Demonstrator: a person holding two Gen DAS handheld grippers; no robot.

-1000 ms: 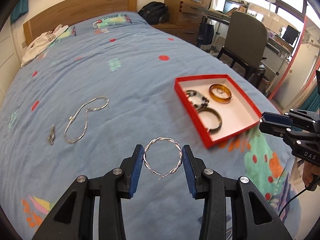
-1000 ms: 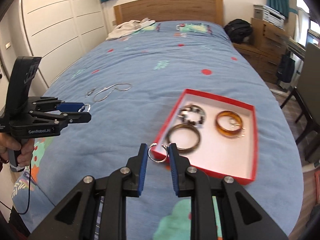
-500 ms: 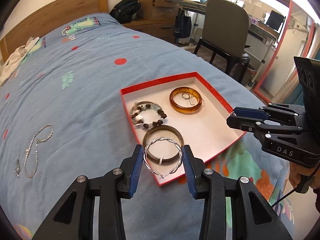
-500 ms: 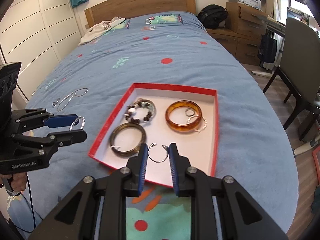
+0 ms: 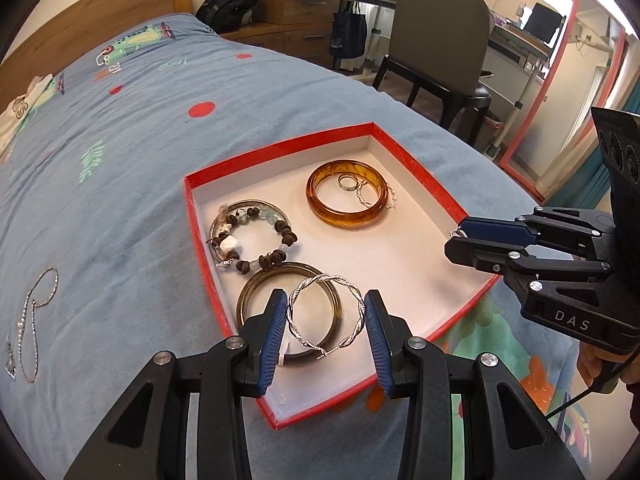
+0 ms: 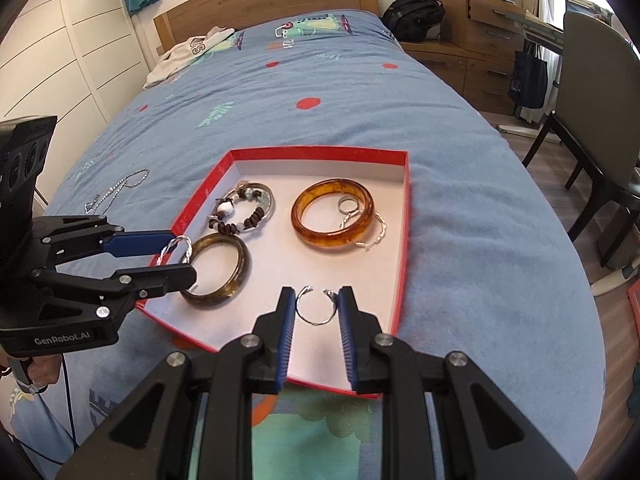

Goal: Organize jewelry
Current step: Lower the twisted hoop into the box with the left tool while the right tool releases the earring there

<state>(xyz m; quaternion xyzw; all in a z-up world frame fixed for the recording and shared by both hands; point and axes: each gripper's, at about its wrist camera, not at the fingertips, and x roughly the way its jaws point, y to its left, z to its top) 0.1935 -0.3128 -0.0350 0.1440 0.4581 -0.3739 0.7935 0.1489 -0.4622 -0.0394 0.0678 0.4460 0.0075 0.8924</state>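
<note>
Carrying: both grippers have swung in from over the blue bedspread (image 5: 120, 184) to hang above the red box (image 5: 192, 216).
Left gripper (image 5: 326, 320): fingers clamped on the twisted silver hoop (image 5: 326, 308), lower centre, over the dark bangle (image 5: 256, 300).
Right gripper (image 6: 316, 312): fingers clamped on a thin open ring (image 6: 316, 308), lower centre, over bare box floor.
Meaning: both pieces look ready to be set down.
Left out: silver chain (image 5: 32, 320) on the bed, left edge.

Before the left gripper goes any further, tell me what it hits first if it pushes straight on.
Probably the dark bangle in the red box: the left gripper, holding the twisted silver hoop, points down at it. Depth is unclear.
</note>
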